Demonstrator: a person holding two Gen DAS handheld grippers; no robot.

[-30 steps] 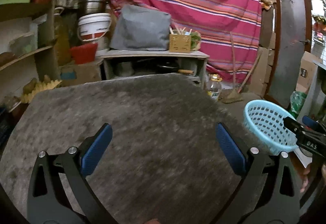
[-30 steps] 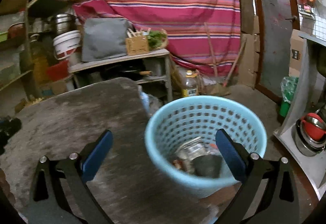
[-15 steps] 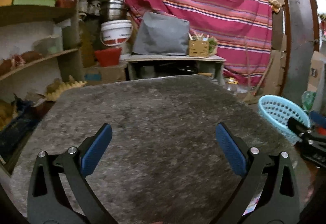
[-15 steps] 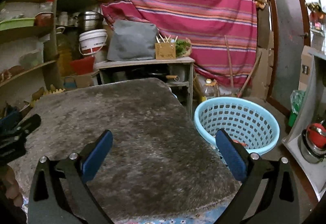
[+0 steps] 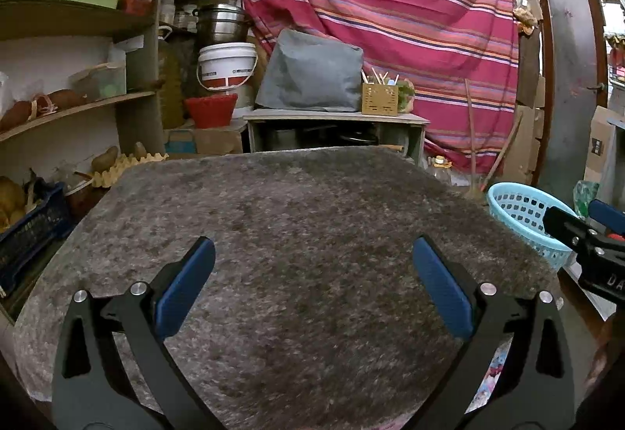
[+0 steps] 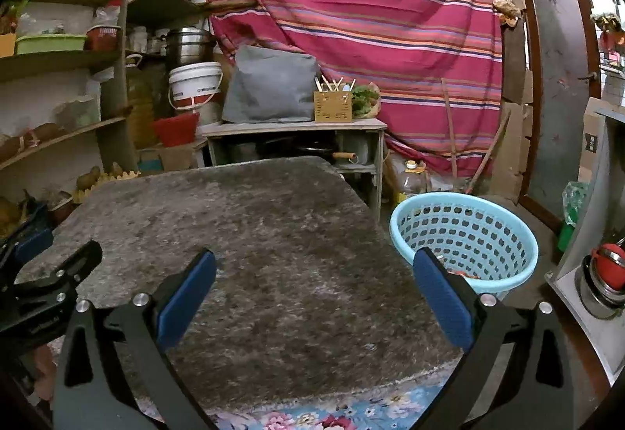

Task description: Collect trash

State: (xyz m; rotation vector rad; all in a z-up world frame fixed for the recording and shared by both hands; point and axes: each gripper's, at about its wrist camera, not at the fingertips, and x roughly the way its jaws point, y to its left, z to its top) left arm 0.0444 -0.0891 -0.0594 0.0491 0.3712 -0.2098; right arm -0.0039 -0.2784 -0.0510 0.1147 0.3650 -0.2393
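A light blue perforated basket (image 6: 465,238) stands on the floor to the right of the grey shaggy-covered table (image 6: 250,234); a bit of trash shows inside it behind my right finger. It also shows in the left wrist view (image 5: 519,211). My left gripper (image 5: 312,285) is open and empty above the near part of the table (image 5: 304,227). My right gripper (image 6: 312,289) is open and empty over the table's near right edge. Each gripper shows at the edge of the other's view: the right one (image 5: 586,246) and the left one (image 6: 47,285). No loose trash shows on the table.
Shelves with tubs and produce (image 5: 70,39) stand at the left. A low bench (image 5: 336,117) with a grey bag and a box stands behind the table before a striped curtain (image 5: 390,8). A metal cabinet with pots (image 6: 601,281) stands right of the basket.
Both grippers have drawn back from the basket toward the table's near side. The right gripper, earlier right above the basket, now has it ahead to its right. Both stayed open.
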